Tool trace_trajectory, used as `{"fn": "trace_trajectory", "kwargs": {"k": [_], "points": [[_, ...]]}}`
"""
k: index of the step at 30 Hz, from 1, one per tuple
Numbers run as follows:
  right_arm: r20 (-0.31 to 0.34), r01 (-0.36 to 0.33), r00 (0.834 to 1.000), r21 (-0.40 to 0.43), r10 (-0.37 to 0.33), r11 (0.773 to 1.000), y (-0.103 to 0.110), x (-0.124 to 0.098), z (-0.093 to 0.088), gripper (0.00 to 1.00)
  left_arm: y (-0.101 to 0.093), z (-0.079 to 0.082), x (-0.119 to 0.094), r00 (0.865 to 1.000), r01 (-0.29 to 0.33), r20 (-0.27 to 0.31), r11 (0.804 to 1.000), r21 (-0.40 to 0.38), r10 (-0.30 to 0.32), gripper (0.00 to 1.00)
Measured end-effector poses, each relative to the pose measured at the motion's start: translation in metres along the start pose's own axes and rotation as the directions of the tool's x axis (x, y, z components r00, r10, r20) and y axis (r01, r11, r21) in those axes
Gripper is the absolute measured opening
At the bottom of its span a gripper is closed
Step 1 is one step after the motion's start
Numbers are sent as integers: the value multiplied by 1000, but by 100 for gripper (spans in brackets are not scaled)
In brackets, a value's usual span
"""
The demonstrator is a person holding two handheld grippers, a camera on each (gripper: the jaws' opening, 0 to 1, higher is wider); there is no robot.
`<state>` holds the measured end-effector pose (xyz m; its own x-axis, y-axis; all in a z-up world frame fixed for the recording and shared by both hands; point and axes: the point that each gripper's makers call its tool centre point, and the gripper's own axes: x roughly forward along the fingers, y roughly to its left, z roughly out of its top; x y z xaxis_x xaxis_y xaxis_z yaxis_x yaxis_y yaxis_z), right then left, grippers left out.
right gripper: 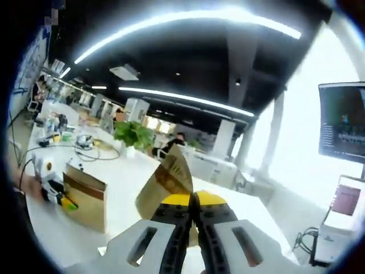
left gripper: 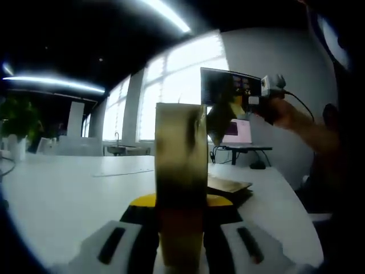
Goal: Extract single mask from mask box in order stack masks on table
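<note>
Left gripper view: we see our left gripper (left gripper: 181, 242) pinching the upright mask box (left gripper: 181, 171), which blocks the white table (left gripper: 63, 194); beyond it lie stacked masks (left gripper: 229, 184).

Right gripper view: our right gripper (right gripper: 193, 220) is pressed on 1 mask (right gripper: 165, 184), the left gripper (right gripper: 52, 188) and box alongside.

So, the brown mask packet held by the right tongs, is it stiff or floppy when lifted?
Probably thin and light: the right tongs hold the mask packet by one edge and it stands up. It looks slightly bent, so likely flexible, perhaps slippery.
</note>
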<state>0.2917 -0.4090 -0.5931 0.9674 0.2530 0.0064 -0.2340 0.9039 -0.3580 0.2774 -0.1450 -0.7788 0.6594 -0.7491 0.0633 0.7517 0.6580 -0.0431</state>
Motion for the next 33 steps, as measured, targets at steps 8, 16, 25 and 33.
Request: {"fn": "trace_trajectory", "kwargs": {"k": [8,16,25,33], "points": [[-62,-11,998,-19,10,1000,5,11,-22,0,-2,0,0,1000,1,-1,1000,0,-1,31],[-159,-15,987,-144,-8,989,17,24,-45,0,-2,0,1,1000,1,-1,1000,-1,-1,31],[-196,-53,980,-145,24,988,25,40,-69,0,-2,0,1,1000,1,-1,1000,-2,-1,31],[-234,-80,972,-205,31,976,34,45,-80,0,-2,0,1,1000,2,0,1000,-4,-2,31]]}}
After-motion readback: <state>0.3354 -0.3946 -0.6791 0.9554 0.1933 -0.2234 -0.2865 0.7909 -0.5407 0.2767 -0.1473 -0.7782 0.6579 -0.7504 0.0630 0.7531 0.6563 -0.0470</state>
